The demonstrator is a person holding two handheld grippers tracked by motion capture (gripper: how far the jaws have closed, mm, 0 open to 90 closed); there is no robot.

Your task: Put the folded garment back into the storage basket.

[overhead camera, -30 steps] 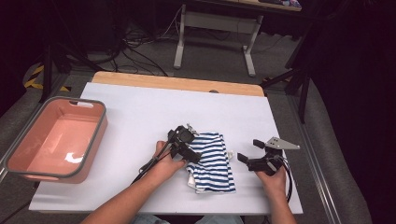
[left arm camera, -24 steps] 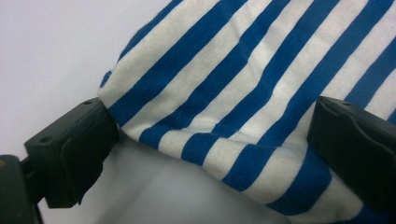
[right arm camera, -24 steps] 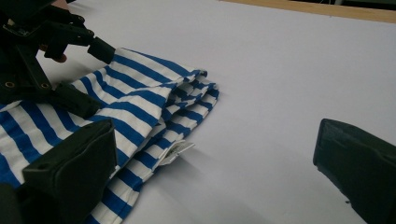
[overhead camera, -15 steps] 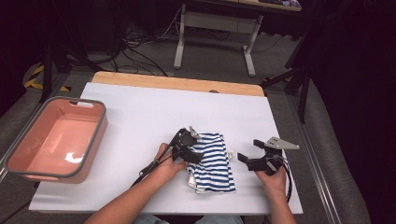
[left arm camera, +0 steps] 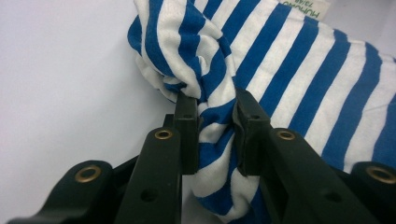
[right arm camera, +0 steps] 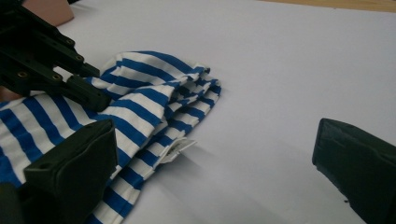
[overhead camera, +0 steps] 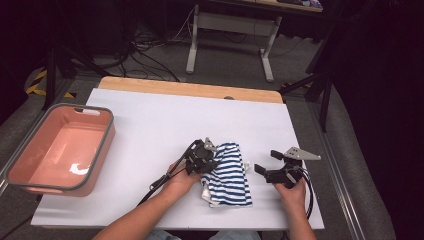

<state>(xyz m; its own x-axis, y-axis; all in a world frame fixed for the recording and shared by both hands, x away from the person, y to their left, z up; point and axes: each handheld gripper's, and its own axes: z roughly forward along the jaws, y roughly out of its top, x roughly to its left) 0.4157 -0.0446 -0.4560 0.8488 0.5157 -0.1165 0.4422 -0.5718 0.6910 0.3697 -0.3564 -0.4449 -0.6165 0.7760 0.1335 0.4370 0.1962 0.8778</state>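
The striped cloth [overhead camera: 227, 175] lies crumpled on the white table [overhead camera: 150, 130], lower centre of the high view. The left gripper [overhead camera: 204, 156] sits at the cloth's left edge; its jaws have just been closing and now pinch a bunched fold [left arm camera: 212, 116] between them. The right gripper [overhead camera: 274, 164], lower right and just beside the cloth, has its jaws spread with nothing between them. A pink bin [overhead camera: 30, 175] stands at the left edge.

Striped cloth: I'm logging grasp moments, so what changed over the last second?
The left gripper has just been closing, and its fingers now pinch a bunched fold of the striped cloth at its left edge. The right gripper stayed open beside the cloth; the pink bin has not moved.
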